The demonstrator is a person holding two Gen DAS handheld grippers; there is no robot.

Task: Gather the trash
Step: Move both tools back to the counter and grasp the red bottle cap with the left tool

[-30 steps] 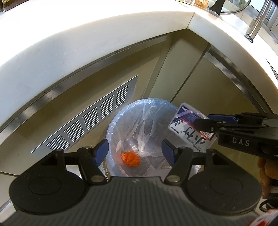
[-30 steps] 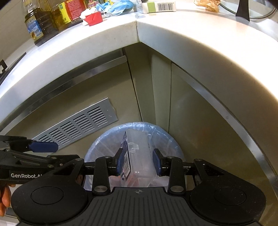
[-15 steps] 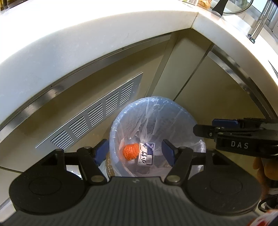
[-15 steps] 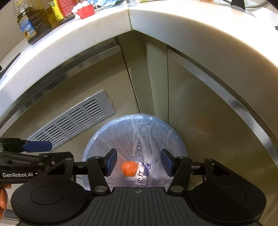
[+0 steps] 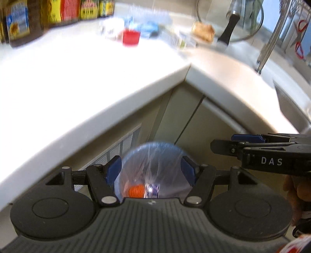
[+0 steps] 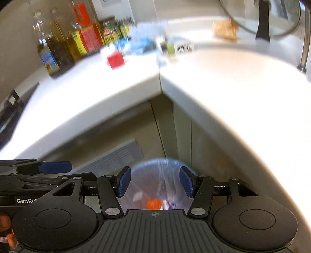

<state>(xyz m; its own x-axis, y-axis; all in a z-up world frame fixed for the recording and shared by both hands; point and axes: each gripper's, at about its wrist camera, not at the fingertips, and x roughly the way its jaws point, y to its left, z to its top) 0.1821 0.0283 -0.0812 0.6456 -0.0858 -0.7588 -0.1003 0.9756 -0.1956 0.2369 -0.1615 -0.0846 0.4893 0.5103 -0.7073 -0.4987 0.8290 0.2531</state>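
A round bin lined with a clear plastic bag [image 5: 155, 155] [image 6: 159, 169] stands on the floor in the cabinet corner. Inside it lie an orange ball-like piece [image 5: 136, 191] [image 6: 153, 204] and a small printed packet [image 5: 151, 191] [image 6: 168, 204]. My left gripper [image 5: 150, 171] is open and empty above the bin. My right gripper [image 6: 155, 184] is open and empty above the bin too; it also shows side-on in the left wrist view [image 5: 223, 145]. On the white countertop [image 5: 68, 81] [image 6: 233, 87] lie a red piece [image 5: 131, 38] [image 6: 115, 60], blue crumpled material [image 5: 148, 29] [image 6: 140, 45] and a barcoded box [image 6: 182, 47].
Oil and sauce bottles [image 6: 64, 46] [image 5: 21, 21] stand at the back of the counter. A glass pot lid [image 6: 260, 17] and a brown scrap [image 6: 225, 29] sit at the right, near a faucet [image 5: 268, 44]. A metal vent grille [image 6: 114, 159] is on the cabinet base.
Both grippers have risen and tilted up, so the countertop and its items have come into view and the bin looks smaller. The packet released earlier stays in the bin.
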